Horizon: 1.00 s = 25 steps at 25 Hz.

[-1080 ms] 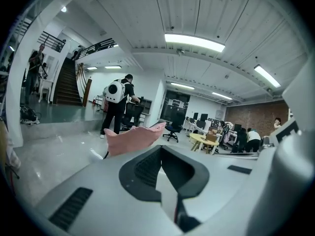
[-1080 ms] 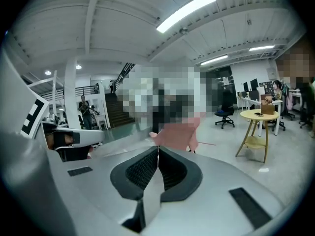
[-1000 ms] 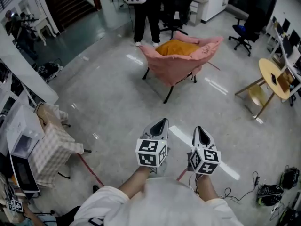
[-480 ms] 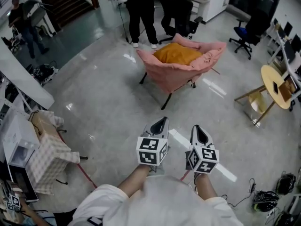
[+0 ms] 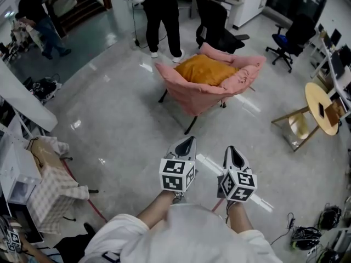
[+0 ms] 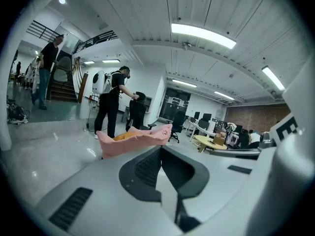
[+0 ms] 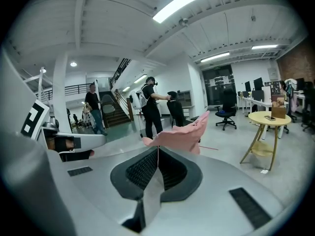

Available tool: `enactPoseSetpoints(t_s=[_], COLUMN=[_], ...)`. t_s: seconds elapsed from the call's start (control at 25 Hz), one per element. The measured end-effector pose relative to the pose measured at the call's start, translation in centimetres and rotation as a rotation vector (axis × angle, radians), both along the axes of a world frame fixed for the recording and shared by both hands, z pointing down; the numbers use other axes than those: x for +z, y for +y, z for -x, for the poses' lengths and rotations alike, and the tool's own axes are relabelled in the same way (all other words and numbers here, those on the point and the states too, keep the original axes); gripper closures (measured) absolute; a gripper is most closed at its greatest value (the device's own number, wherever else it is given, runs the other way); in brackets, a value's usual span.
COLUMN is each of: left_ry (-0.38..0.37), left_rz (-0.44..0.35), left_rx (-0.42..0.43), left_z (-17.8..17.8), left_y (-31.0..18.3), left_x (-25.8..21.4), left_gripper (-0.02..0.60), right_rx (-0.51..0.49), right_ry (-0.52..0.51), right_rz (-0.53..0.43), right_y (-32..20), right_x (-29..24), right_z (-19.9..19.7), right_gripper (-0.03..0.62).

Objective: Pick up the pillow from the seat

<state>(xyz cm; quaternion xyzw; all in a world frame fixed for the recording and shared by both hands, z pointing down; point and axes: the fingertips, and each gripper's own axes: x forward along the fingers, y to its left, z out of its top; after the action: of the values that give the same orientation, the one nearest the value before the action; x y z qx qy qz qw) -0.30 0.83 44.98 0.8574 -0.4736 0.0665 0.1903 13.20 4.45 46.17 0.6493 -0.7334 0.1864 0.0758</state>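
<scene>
1. Head view: the left gripper (image 5: 188, 142) and right gripper (image 5: 233, 152) are held side by side over a polished grey floor (image 5: 120, 119). Both point toward a pink fabric chair (image 5: 192, 95) and stand well apart from it. The orange pillow (image 5: 207, 69) lies on that chair's seat, with the pink fabric raised around it. Behind the chair a person in black clothes (image 5: 164, 15) stands next to a black office chair (image 5: 219, 29). A round wooden table (image 5: 323, 100) stands well to the chair's right.

2. Left gripper view: the jaws are pressed together with nothing between them. Beyond the tips the pink fabric chair (image 6: 133, 140) sits low on the floor, and a sliver of the orange pillow (image 6: 123, 136) shows above its rim. The person in black clothes (image 6: 110, 102) stands behind the chair. A dark staircase (image 6: 59, 87) rises far to its left, and a long ceiling strip light (image 6: 202, 36) glows overhead.

3. Right gripper view: these jaws are also closed and empty. The pink fabric chair (image 7: 182, 134) rises just past the tips, but the pillow cannot be made out here. The round wooden table (image 7: 268, 118) stands to the chair's right.
</scene>
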Motion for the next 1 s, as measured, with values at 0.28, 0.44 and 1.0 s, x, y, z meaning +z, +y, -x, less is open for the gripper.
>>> enactPoseSetpoints(t_s=[0.28, 0.44, 1.0], left_ry=[0.009, 0.008, -0.016], left_rz=[0.025, 0.035, 0.049], left_rx=[0.0, -0.002, -0.024], left_z=[0.1, 0.5, 1.7], left_y=[-3.0, -4.0, -10.6], left_x=[1.4, 1.7, 2.5], left_gripper=[0.574, 0.574, 0.574], right_rx=[0.007, 0.01, 0.007], right_ry=[0.008, 0.01, 0.029], right_rz=[0.02, 0.023, 0.037], right_y=[-3.1, -4.2, -11.5], right_x=[0.9, 1.1, 2.1], right_z=[-0.3, -0.2, -1.1], right_gripper=[0.565, 0.565, 0.565])
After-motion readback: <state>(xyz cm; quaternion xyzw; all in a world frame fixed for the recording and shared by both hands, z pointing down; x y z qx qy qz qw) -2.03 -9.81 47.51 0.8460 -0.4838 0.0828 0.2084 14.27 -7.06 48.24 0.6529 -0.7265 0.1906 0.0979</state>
